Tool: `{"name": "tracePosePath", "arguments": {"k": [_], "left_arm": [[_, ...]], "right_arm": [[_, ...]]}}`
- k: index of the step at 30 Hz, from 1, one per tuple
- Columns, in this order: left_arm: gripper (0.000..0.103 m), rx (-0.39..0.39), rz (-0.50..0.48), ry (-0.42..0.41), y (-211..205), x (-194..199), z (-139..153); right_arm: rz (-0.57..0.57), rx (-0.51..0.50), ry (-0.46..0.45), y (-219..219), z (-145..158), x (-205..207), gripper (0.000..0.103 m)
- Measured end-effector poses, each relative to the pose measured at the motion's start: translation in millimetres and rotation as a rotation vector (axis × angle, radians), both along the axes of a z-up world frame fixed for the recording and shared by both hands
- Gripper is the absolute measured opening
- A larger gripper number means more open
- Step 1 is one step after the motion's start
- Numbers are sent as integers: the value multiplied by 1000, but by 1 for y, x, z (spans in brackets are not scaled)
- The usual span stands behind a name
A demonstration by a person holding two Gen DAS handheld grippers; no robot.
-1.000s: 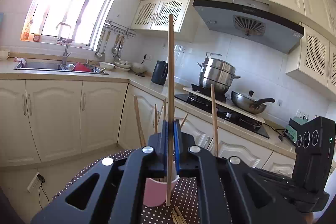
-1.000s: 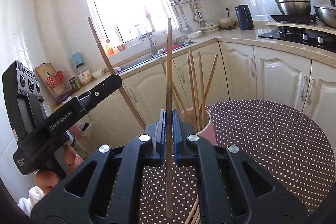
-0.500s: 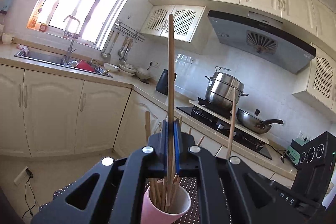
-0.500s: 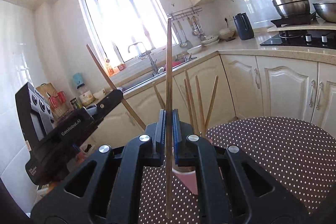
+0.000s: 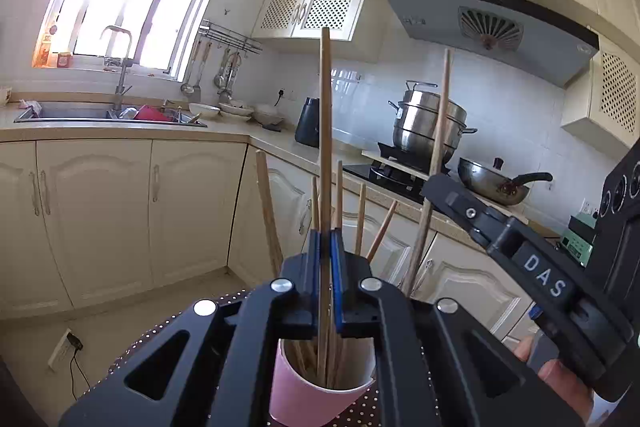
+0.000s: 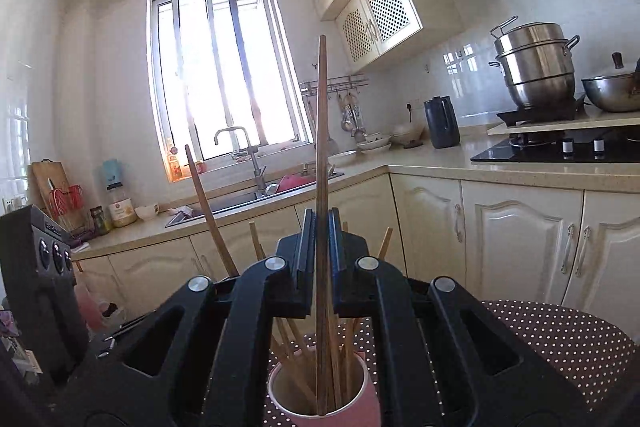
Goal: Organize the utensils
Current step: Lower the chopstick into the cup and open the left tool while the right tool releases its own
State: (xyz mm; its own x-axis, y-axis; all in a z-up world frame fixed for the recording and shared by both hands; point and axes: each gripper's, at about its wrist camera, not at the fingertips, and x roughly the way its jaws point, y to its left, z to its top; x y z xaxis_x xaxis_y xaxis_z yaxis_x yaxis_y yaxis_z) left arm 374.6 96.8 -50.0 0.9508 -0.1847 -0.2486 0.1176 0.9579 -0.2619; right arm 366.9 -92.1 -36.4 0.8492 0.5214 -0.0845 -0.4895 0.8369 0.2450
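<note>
I hold 1 chopstick point(image 5: 325, 147) in the left claw point(image 5: 327, 259) and 1 in the right claw point(image 6: 321, 251), both clenched, tips inside the cup point(image 6: 362, 393); next, release.

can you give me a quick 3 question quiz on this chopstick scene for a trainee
1. True or false: the left gripper is shut on a chopstick.
2. Where does the lower end of the chopstick held by the right gripper sit? A) on the stove B) inside the pink cup C) in the sink
3. Fill in: the cup stands on a brown cloth patterned with white ____.

Key: 1 true; 2 B; 3 dots
</note>
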Motion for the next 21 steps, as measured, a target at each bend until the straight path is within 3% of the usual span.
{"name": "tracePosePath", "arguments": {"k": [12,21], "left_arm": [[6,51,-17,39,-10,-3,-13],[6,60,-19,102,-11,2,-29]], "right_arm": [[-39,7,-40,-5,-3,2,7],[-5,-138,-16,10,-35,-11,7]]}}
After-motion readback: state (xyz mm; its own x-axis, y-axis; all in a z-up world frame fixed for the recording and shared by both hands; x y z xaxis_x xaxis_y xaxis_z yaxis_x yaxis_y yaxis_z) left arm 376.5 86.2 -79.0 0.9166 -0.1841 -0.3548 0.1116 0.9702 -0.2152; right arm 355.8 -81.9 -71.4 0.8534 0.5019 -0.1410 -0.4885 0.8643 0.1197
